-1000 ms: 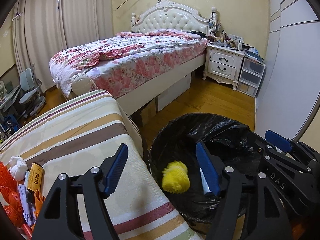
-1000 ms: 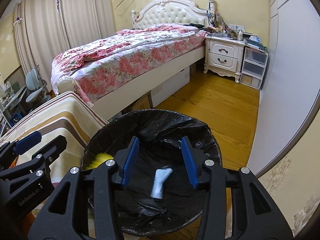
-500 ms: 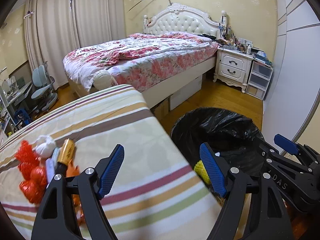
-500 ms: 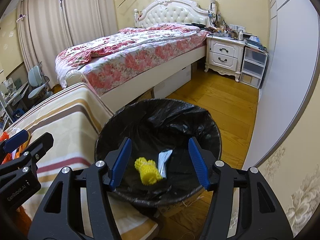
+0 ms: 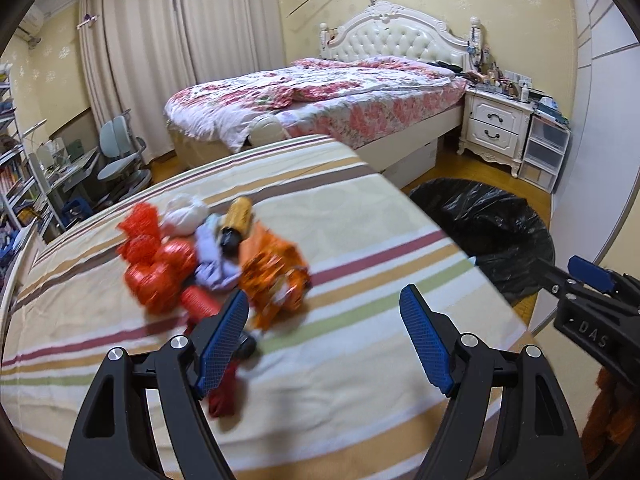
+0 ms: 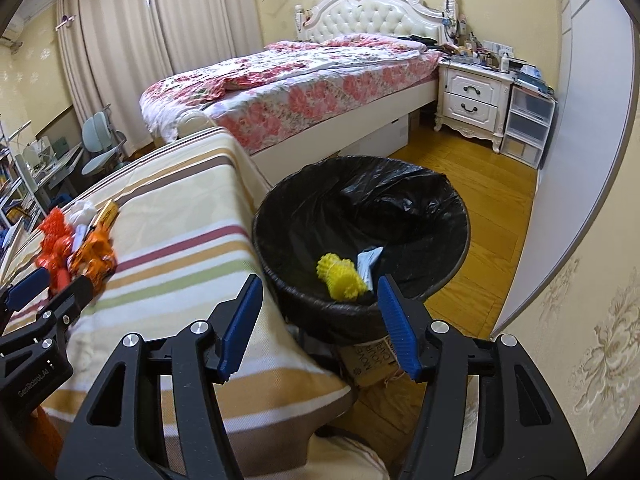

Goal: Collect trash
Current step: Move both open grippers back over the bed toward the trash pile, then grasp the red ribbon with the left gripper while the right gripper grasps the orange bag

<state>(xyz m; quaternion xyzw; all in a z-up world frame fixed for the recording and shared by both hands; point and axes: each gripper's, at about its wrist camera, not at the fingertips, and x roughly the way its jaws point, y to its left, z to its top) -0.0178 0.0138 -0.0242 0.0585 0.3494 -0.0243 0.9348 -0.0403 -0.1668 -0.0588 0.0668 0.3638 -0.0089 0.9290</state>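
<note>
A heap of trash [image 5: 208, 256] lies left of centre in the left wrist view, on the striped cloth of the table [image 5: 360, 240]. It is motion-blurred. Its parts: crumpled red mesh netting [image 5: 152, 260] on the left, a white wad [image 5: 186, 209] at the top, a gold cylinder with a dark end [image 5: 236, 224] lying tilted, a pale lilac scrap [image 5: 214, 254] beneath it, and a crinkled orange wrapper [image 5: 276, 276] on the right. A dark red piece [image 5: 224, 392] lies lower, partly hidden behind a blue pad.

The left hand-held gripper [image 5: 326, 344] fills the lower part of that view, its jaws spread wide with nothing between them, its left pad over the near edge of the heap.

The right hand-held gripper [image 6: 320, 320] is likewise wide open and holds nothing. Above its pads, centre of the right wrist view, stands a bin lined with a black bag [image 6: 400, 208], just beside the table's edge. Inside lie a yellow bumpy lump [image 6: 340, 276] and a pale blue wrapper [image 6: 368, 264], touching.
</note>
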